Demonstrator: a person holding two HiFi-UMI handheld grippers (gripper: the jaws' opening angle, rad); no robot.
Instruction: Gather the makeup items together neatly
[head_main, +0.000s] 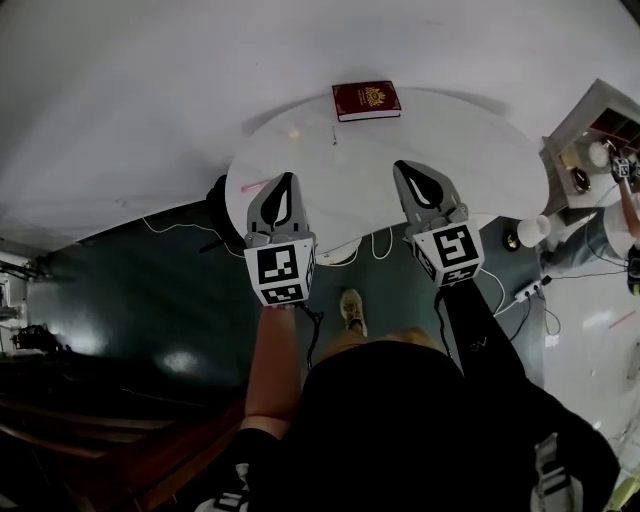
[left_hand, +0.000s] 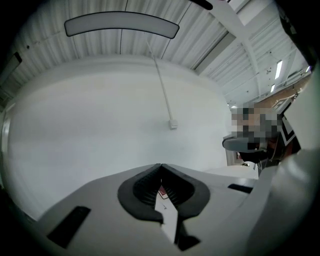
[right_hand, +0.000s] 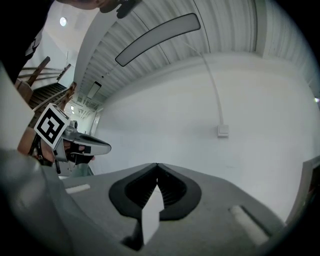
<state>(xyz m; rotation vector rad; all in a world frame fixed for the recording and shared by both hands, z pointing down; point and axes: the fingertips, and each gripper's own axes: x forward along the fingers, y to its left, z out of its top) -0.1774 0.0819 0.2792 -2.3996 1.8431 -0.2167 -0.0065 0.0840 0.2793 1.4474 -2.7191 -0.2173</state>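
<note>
Left gripper (head_main: 287, 182): jaws were shut tip to tip with nothing between them. It pointed level over the near rim of the round white table (head_main: 480, 140), marker cube toward the person, bare forearm stretched out behind it.

Right gripper (head_main: 404, 170): likewise closed and empty, level, over the same near rim, well apart from its partner, on a dark-sleeved arm.

Pink sliver (head_main: 252, 185): lay at the table's left rim; too small to name.

Pale speck (head_main: 293, 132) and thin dark stick (head_main: 334, 134): lay toward the table's middle, near one another but apart. Judged light and apt to roll or skid on the smooth top; best pinched across the middle.

Dark red flat case (head_main: 366, 100), gold emblem on its lid: lay at the table's far rim. Judged stiff and light, lid possibly loose; best taken by its opposite long edges and kept flat.
</note>
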